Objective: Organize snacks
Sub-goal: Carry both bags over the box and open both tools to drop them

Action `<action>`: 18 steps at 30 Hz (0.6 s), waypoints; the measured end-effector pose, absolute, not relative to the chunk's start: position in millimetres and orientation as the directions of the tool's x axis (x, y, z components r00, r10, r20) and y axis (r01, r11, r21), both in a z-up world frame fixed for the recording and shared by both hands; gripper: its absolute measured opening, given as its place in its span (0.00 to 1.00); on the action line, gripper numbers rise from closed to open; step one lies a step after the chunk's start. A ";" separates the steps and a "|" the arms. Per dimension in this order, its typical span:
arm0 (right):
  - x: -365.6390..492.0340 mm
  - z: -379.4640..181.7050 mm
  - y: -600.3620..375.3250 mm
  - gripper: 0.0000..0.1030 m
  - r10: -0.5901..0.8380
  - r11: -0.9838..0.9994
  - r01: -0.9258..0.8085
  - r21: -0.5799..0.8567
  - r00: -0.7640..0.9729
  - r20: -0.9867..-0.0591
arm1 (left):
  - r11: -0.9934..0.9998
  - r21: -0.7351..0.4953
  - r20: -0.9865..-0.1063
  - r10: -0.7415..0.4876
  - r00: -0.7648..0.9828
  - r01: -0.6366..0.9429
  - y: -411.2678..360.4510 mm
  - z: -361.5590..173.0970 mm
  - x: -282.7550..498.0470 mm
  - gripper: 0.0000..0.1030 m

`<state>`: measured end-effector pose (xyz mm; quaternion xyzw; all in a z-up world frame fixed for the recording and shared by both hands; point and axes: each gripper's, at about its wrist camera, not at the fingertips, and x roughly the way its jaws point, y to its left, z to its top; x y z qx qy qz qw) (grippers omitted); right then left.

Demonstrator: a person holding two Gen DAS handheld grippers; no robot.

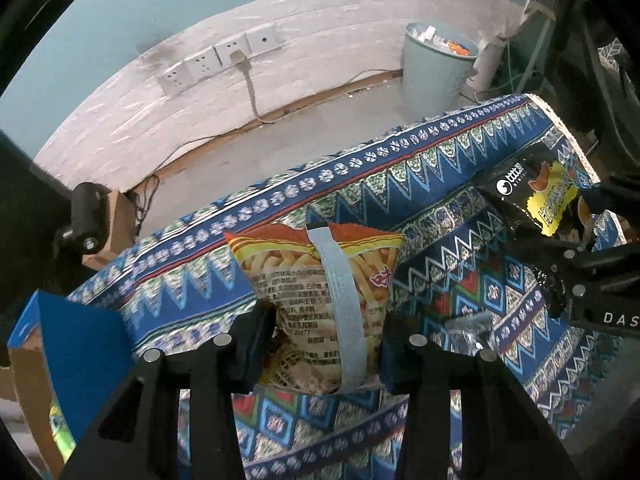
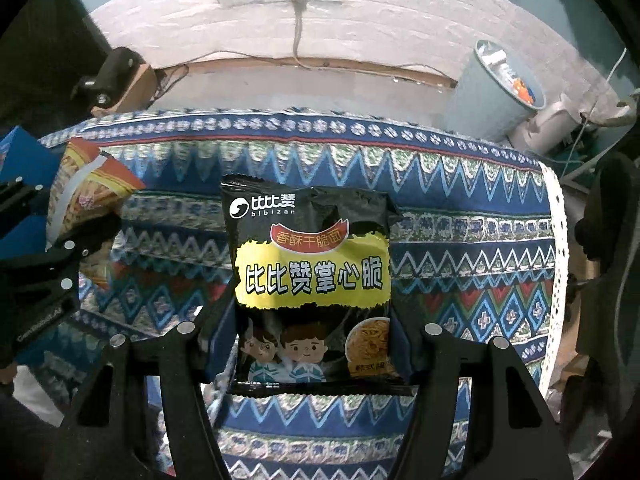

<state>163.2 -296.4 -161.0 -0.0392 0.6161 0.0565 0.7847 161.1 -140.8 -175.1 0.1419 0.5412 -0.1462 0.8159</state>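
My left gripper (image 1: 320, 332) is shut on an orange and yellow bag of fries-shaped snacks (image 1: 280, 272); the bag stands upright between the pads, its back seam facing the camera, above the patterned tablecloth (image 1: 460, 280). My right gripper (image 2: 314, 332) is shut on a black and yellow crispy-noodle snack bag (image 2: 312, 268), also held upright over the cloth (image 2: 460, 240). In the right wrist view the fries bag (image 2: 88, 192) shows at the far left. The black bag (image 1: 532, 196) appears at the right of the left wrist view.
An open cardboard box with a blue flap (image 1: 80, 340) sits at the table's left side. Beyond the far table edge are the floor, a pale bin (image 1: 432, 72) with litter, wall sockets (image 1: 224, 56) with a cable, and a black device (image 1: 86, 216) on a carton.
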 end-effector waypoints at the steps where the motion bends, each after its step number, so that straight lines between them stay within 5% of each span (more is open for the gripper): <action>1: 160.9 -157.4 -293.1 0.62 0.043 0.989 -0.144 0.008 0.241 -0.970 | 0.920 0.078 -0.923 -0.078 0.376 0.383 -136.8 -169.9 157.3 0.44; 18: 129.8 -100.6 -220.6 0.62 0.143 0.955 -0.294 0.049 0.307 -0.941 | 0.937 0.141 -0.885 -0.025 0.464 0.320 -77.8 -106.5 99.9 0.44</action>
